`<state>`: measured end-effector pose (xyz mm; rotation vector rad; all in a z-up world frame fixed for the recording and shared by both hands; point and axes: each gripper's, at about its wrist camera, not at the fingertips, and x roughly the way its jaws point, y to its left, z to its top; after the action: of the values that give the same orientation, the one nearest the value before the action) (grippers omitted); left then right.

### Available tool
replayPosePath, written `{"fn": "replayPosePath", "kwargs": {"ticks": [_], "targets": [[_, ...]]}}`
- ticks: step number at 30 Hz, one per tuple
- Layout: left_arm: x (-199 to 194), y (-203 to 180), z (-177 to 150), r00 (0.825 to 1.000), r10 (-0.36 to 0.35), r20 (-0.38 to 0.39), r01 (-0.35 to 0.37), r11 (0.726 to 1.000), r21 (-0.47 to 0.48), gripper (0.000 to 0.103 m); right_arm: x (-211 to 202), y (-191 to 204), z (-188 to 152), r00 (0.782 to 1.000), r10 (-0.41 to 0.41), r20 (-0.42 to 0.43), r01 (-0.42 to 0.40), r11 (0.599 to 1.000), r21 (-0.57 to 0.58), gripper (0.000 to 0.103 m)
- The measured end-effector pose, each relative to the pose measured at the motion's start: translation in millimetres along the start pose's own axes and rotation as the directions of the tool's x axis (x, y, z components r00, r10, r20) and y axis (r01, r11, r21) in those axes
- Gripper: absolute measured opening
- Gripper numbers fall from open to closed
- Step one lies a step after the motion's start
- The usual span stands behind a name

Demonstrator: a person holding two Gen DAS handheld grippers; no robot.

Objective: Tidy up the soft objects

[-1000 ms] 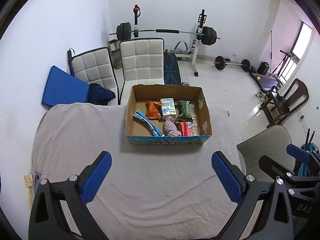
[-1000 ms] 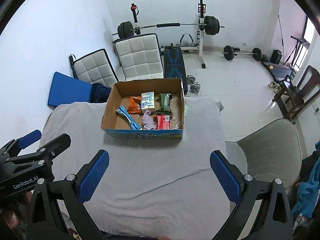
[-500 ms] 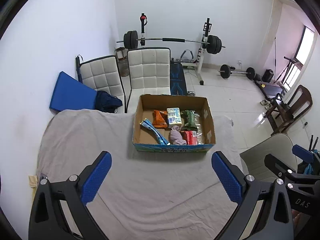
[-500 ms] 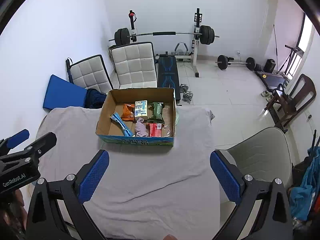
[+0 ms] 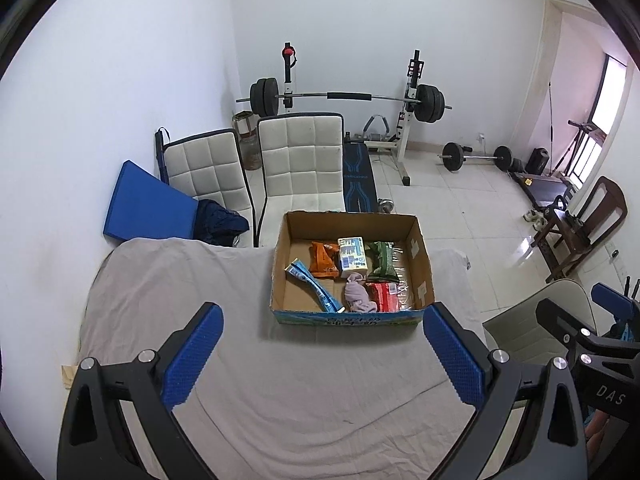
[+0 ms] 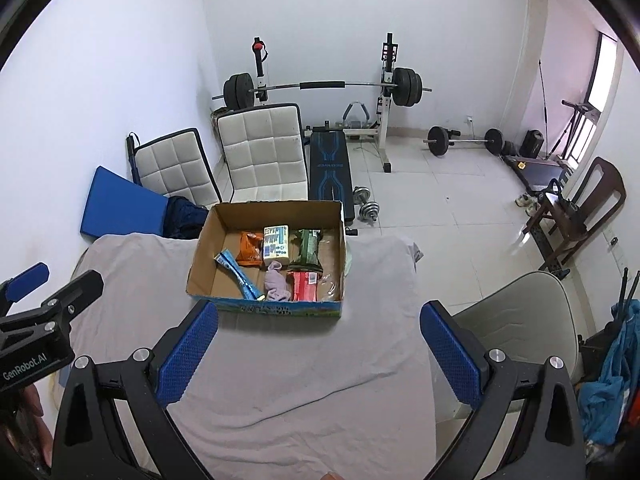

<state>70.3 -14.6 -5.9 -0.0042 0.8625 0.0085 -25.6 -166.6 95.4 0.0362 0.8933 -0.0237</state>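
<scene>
Both jaws spread (empty); cardboard box holds pink cloth.

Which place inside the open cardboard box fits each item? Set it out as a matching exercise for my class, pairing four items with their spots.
Items:
1. orange snack packet
2. pink crumpled cloth
3. long blue wrapper
4. red packet

Places:
A. near front wall, right of the cloth
B. lying diagonally, leftmost
C. front middle
D. back row, left of the white carton

Pairs: 1-D, 2-C, 3-B, 4-A
</scene>
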Motion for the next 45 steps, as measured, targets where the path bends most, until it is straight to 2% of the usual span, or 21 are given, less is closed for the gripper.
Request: {"fn": "replayPosePath", "kwargs": {"ticks": [45], "targets": [[-3.7,-6.1,0.8,1.0,-0.013,-0.004,0.013,1.0,0.001,0.103,-7.9,-4.9,6.0,0.999,-0.017,0.029,0.018,1.0,-0.006,0.103]]}}
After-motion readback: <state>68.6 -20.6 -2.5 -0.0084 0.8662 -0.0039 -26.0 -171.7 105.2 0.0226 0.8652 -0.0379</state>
